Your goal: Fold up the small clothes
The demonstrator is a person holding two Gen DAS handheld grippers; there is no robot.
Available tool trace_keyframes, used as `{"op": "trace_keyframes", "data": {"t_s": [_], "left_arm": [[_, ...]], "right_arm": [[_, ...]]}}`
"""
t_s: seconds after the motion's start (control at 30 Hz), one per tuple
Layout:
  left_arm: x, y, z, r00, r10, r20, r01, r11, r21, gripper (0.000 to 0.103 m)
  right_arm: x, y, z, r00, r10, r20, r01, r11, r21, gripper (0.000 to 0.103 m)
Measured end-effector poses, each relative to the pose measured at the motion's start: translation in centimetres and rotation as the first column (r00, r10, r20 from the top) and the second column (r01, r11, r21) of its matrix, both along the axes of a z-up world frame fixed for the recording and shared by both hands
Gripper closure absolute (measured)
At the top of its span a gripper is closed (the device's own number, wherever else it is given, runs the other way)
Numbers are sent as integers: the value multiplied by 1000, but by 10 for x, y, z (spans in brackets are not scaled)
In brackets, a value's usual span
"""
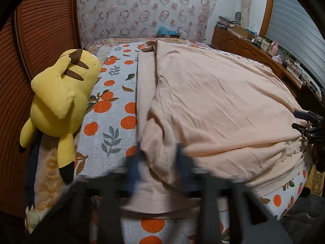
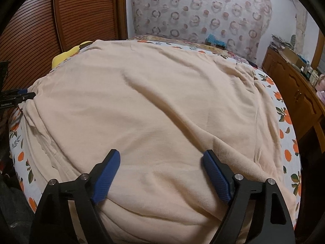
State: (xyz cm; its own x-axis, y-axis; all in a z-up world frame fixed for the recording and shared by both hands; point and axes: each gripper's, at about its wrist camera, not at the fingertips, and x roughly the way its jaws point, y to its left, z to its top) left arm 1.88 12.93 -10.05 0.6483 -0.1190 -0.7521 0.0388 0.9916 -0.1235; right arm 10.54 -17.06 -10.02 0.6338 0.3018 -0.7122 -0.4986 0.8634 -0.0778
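Observation:
A peach-coloured garment (image 1: 213, 101) lies spread on the bed, its left part folded over; it fills the right wrist view (image 2: 152, 101). My left gripper (image 1: 160, 158) is blurred by motion at the garment's near left edge, with cloth bunched between its blue fingers (image 1: 136, 166); how far the jaws stand apart is unclear. It shows at the left edge of the right wrist view (image 2: 20, 96). My right gripper (image 2: 161, 158) is open just above the garment's near hem, nothing between its blue pads (image 2: 107, 174). It appears at the right edge of the left wrist view (image 1: 302, 122).
The bed has an orange-fruit print sheet (image 1: 113, 109). A yellow plush toy (image 1: 59, 97) lies on its left side by a brown slatted door (image 1: 36, 30). A patterned headboard cover (image 1: 142, 10) stands behind. A wooden dresser (image 2: 294, 93) with clutter lines the right.

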Motion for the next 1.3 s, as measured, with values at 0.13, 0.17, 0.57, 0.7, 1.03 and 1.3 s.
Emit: {"op": "trace_keyframes", "data": {"t_s": [0.13, 0.17, 0.57, 0.7, 1.03, 1.3], "left_arm": [[2, -12, 19, 998, -56, 43, 58, 997, -43, 95], [3, -16, 25, 996, -66, 60, 70, 996, -54, 95], [28, -81, 78, 962, -207, 179, 229, 967, -113, 95], [44, -118, 91, 939, -280, 199, 309, 942, -132, 95], [60, -230, 127, 833, -499, 239, 535, 837, -114, 95], [63, -288, 158, 758, -598, 258, 641, 757, -128, 95]], "right_arm": [[0, 0, 1, 1000, -7, -5, 7, 1000, -4, 11], [0, 0, 1, 1000, -9, -5, 9, 1000, -4, 10], [-10, -20, 9, 1000, 4, -14, -4, 1000, 23, 10], [-29, -44, 21, 1000, 1, 25, -2, 999, 45, 10], [-70, -127, 63, 977, -153, 145, 139, 985, 102, 10], [-95, -160, 76, 955, -241, 172, 220, 966, 135, 10]]}}
